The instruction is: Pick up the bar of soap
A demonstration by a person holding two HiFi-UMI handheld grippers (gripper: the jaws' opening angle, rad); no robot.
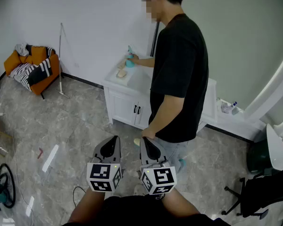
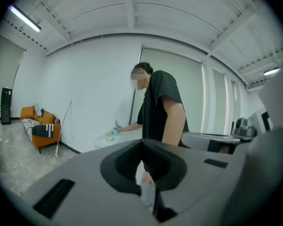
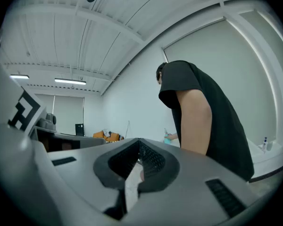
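Together, empty: left gripper (image 1: 114,139), right gripper (image 1: 146,141) jaws

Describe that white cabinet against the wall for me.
The white cabinet is low and boxy, standing on the grey floor against the wall. Its front shows two closed doors with dark handles. On its flat top sit a teal bottle, touched by a standing person's hand, and a small tan object.

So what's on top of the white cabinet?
A teal bottle under the person's hand and two tan pieces beside it; the person's body hides the cabinet top's right part.
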